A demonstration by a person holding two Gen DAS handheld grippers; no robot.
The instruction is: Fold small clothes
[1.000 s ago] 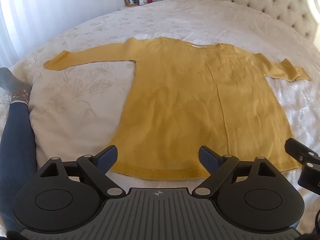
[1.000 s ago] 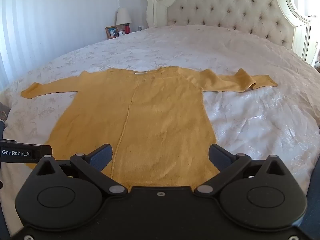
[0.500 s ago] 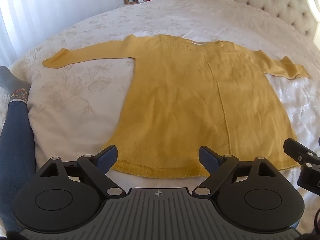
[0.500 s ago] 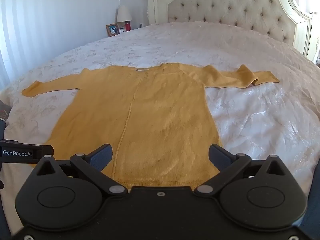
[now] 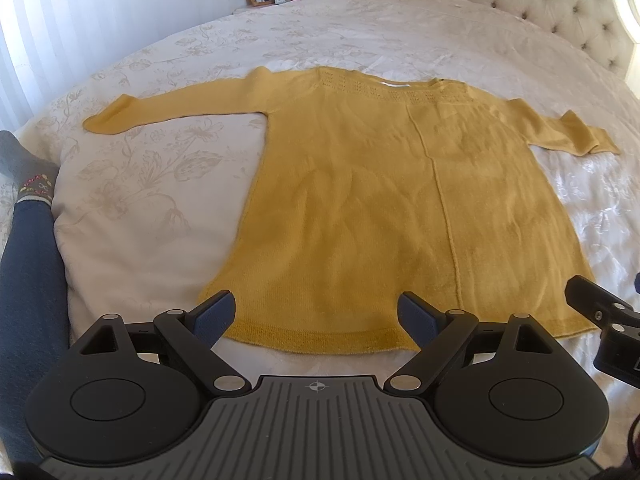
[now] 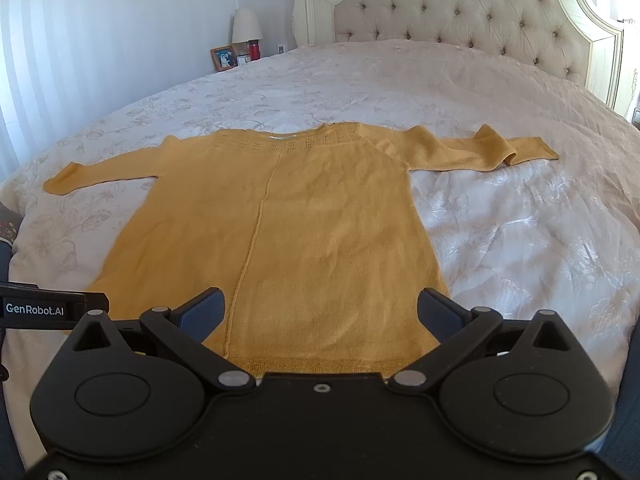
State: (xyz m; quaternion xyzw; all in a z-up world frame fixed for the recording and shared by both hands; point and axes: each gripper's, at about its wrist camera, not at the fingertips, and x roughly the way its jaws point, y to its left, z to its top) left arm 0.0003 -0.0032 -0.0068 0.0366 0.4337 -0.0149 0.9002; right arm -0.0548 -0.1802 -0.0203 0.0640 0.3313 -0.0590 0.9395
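A mustard-yellow knit sweater (image 5: 400, 208) (image 6: 288, 232) lies spread flat on the bed, neckline far, hem near, a seam running down its middle. Its left sleeve (image 5: 160, 110) stretches straight out; its right sleeve (image 6: 488, 148) has a kink near the cuff. My left gripper (image 5: 316, 314) hovers open over the hem's left half, nothing between its blue pads. My right gripper (image 6: 320, 314) stands open above the hem's right half, also empty. Part of the right gripper's body shows at the right edge of the left wrist view.
The bed has a cream floral bedspread (image 6: 520, 240) and a tufted headboard (image 6: 460, 8). A nightstand at the far left holds a lamp (image 6: 247, 26), a picture frame (image 6: 224, 57) and a red bottle. A person's leg in dark trousers and a grey sock (image 5: 28, 208) lies along the bed's left edge.
The sweater sits slightly lower in both views than a second ago; it has not moved on the bed and both grippers stay open.
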